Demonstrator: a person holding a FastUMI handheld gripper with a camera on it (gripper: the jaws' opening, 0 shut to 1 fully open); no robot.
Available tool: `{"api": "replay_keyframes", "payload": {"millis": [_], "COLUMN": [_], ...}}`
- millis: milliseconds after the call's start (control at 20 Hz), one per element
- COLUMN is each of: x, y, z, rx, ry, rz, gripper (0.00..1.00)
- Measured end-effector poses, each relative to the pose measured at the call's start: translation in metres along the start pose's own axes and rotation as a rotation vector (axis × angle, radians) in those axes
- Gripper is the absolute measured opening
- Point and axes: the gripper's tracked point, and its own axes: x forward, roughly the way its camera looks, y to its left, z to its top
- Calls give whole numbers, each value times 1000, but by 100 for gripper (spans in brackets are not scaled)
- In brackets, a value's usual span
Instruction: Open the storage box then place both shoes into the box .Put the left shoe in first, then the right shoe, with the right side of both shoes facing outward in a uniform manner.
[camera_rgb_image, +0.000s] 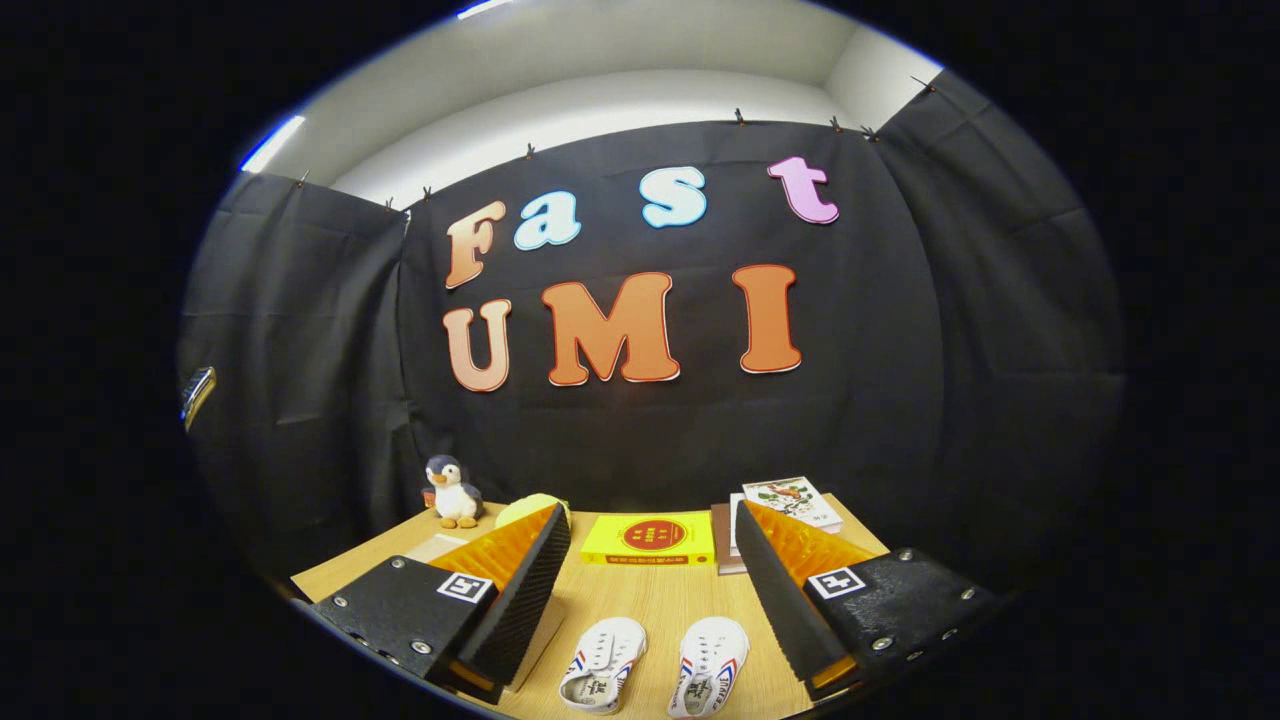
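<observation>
Two small white shoes with red and blue side stripes lie side by side on the wooden table, below and between my fingers: one shoe (603, 662) nearer the left finger, the other shoe (711, 665) nearer the right finger. My gripper (650, 520) is held above the table and stands open, with a wide gap and nothing between its fingers. The left finger (520, 590) hides part of a flat pale thing lying on the table under it; I cannot tell what it is.
A yellow book (648, 540) lies on the table (655, 600) beyond the shoes. A toy penguin (452, 492) stands at the back left beside a yellow-green round thing (528, 508). Stacked books (790, 500) lie at the back right. Black cloth walls the booth.
</observation>
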Motion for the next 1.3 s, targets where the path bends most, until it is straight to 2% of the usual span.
{"api": "replay_keyframes", "payload": {"millis": [350,500,800,1050,1300], "x": [7,12,20,24,18], "y": [-5,5,42,75,118], "z": [-17,-34,-94,-151,-182], "rx": [8,51,287,416,616], "ry": [52,99,301,475,619], "rz": [22,74,231,342,484], "gripper": [99,99,98,98,98]}}
